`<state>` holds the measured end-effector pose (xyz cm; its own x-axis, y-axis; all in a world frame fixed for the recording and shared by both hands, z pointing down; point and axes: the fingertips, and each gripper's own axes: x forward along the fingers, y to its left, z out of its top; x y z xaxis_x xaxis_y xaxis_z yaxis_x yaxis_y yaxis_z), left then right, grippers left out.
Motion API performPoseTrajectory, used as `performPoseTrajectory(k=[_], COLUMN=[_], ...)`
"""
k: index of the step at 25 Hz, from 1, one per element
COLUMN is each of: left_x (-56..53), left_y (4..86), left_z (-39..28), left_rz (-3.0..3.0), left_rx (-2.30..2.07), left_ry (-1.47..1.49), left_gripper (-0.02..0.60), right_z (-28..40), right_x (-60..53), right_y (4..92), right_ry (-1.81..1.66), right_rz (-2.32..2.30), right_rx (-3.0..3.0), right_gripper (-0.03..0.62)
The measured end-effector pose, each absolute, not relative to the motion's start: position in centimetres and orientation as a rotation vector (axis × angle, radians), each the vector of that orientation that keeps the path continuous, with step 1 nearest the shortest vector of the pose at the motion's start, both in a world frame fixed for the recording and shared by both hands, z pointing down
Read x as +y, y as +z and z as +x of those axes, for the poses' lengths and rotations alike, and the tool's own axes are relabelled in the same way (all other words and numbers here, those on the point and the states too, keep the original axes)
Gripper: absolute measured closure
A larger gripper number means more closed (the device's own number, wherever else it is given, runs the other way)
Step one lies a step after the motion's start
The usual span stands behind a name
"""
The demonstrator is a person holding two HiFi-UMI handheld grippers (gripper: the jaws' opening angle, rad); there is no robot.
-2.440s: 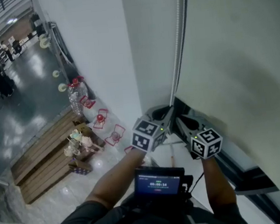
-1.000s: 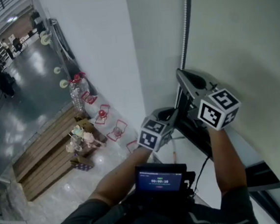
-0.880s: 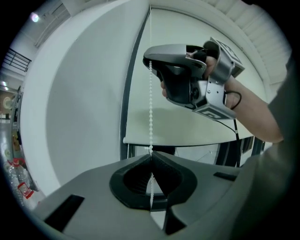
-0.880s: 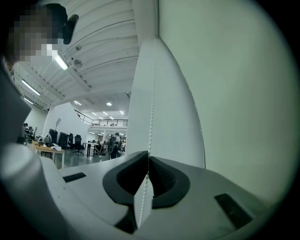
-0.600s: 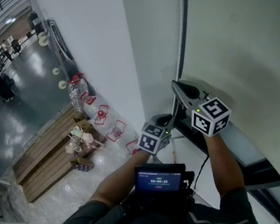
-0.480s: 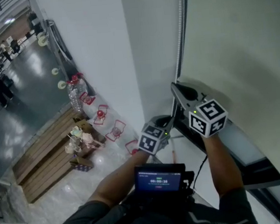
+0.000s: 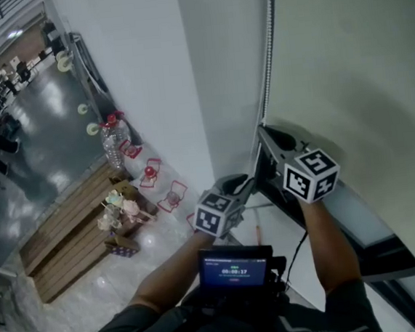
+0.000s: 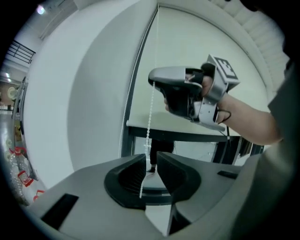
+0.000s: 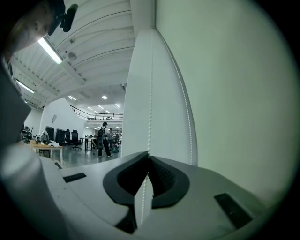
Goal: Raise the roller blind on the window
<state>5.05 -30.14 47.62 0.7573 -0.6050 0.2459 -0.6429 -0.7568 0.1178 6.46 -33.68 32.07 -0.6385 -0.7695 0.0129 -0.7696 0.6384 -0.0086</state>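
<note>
A white bead chain (image 7: 267, 39) hangs beside the pale green roller blind (image 7: 351, 60). My right gripper (image 7: 261, 129) is the upper one. It is shut on the bead chain (image 9: 151, 103), which runs up from its closed tips (image 9: 149, 155). Its jaws have just been closing with the chain between them. My left gripper (image 7: 253, 181) sits lower and to the left. Its jaws stand open (image 8: 151, 157) with the bead chain (image 8: 150, 112) hanging loose in the gap. The right gripper (image 8: 152, 83) shows above it, pinching the same strand.
A white wall (image 7: 147, 72) stands left of the window, and a dark window frame (image 7: 362, 256) runs below the blind. Far below lie wooden pallets (image 7: 61, 241) and water bottles (image 7: 114, 145). A small screen (image 7: 236, 268) sits at the person's chest.
The right gripper rose from beside the left one up along the chain, then sank a little. The left gripper has dropped down and to the left.
</note>
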Motion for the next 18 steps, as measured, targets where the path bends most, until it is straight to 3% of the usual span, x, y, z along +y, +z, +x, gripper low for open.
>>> performPoseTrajectory(k=[12, 18], left_x=[-30.9, -32.2], left_y=[27.8, 22.7], left_z=[3.2, 5.5], left_rz=[2.950, 3.054], left_rx=[-0.947, -0.967], left_ry=[-0.184, -0.139], left_gripper=[0.512, 0.512], right_z=[6.3, 5.9], right_x=[-33.8, -33.3], right_y=[32.8, 32.9], right_ry=[0.055, 0.048], right_rz=[1.318, 1.303], right_rx=[-2.870, -2.879], right_gripper=[0.592, 0.592])
